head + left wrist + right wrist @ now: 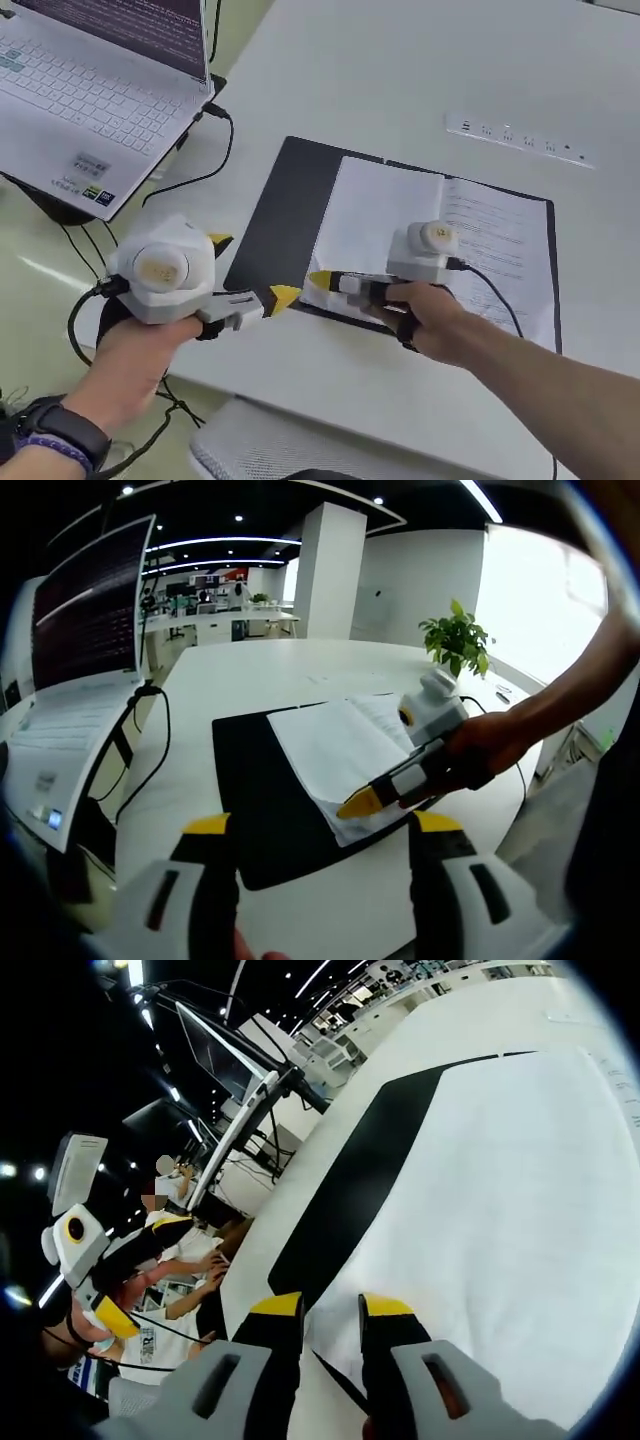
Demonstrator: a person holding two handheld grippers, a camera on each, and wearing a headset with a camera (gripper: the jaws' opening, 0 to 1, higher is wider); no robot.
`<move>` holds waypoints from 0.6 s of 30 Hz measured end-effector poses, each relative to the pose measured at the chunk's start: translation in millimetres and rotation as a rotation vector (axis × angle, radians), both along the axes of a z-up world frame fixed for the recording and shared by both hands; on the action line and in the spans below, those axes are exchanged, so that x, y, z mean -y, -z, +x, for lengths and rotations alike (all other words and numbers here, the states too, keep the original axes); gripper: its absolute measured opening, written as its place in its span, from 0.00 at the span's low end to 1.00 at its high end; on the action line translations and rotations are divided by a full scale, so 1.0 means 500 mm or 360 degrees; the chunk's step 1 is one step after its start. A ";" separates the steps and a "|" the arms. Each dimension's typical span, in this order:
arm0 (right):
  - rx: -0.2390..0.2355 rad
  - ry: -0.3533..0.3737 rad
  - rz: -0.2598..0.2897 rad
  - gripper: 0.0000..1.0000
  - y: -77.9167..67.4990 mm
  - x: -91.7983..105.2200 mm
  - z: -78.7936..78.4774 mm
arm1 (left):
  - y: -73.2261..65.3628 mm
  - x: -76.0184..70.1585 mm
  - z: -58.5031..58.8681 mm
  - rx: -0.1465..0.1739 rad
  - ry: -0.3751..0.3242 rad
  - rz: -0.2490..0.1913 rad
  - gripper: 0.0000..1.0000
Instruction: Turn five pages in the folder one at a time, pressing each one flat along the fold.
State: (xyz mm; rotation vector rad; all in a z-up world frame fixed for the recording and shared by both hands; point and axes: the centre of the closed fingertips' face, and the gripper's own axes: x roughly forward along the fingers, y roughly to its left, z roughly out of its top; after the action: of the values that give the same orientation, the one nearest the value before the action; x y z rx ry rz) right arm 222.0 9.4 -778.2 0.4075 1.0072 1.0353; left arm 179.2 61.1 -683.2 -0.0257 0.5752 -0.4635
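Page (480, 1190) corner lies at right gripper's (330, 1305) narrowly parted jaws (left gripper's (252, 270) gape wide).

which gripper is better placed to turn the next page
Right, probably. The right gripper sits at the near corner of the page; the left gripper hangs open beside the folder, apart from it.

Left hand-held gripper (322, 824), jaws wide apart — right hand-held gripper (330, 1305), jaws narrowly parted

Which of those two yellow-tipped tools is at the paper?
The right gripper, jaws narrow at the white page's edge; the left gripper hangs wide open beside the folder.
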 end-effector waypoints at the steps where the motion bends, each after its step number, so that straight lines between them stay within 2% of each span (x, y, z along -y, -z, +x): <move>1: 0.0001 -0.0008 0.0015 0.28 -0.003 -0.002 -0.002 | 0.001 0.003 0.001 -0.0003 0.0004 -0.0001 0.70; 2: -0.0007 -0.0029 0.0061 0.32 -0.012 -0.007 -0.009 | 0.001 0.005 0.002 -0.0003 0.0008 0.0000 0.70; 4: -0.0008 -0.0038 0.0083 0.38 -0.016 -0.008 -0.011 | 0.001 0.013 0.004 -0.0006 0.0026 -0.0003 0.69; 7: 0.0012 -0.0052 0.0086 0.40 -0.022 -0.004 -0.014 | 0.008 0.019 0.012 -0.0015 0.0051 0.0019 0.68; 9: 0.0017 -0.0034 0.0117 0.42 -0.034 0.002 -0.010 | 0.009 0.024 0.020 -0.0016 0.0060 0.0019 0.66; 12: 0.0045 0.0030 0.0223 0.43 -0.069 0.013 0.004 | 0.010 0.034 0.034 -0.0015 0.0084 0.0019 0.65; 18: 0.0107 0.0153 0.0257 0.43 -0.105 0.070 0.045 | 0.014 0.056 0.062 -0.0008 0.0124 0.0019 0.59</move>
State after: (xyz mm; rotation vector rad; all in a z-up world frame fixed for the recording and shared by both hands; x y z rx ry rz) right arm 244.6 -25.8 -725.6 0.5448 0.8386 1.0405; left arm 210.1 33.4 -690.0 0.0068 0.5855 -0.5361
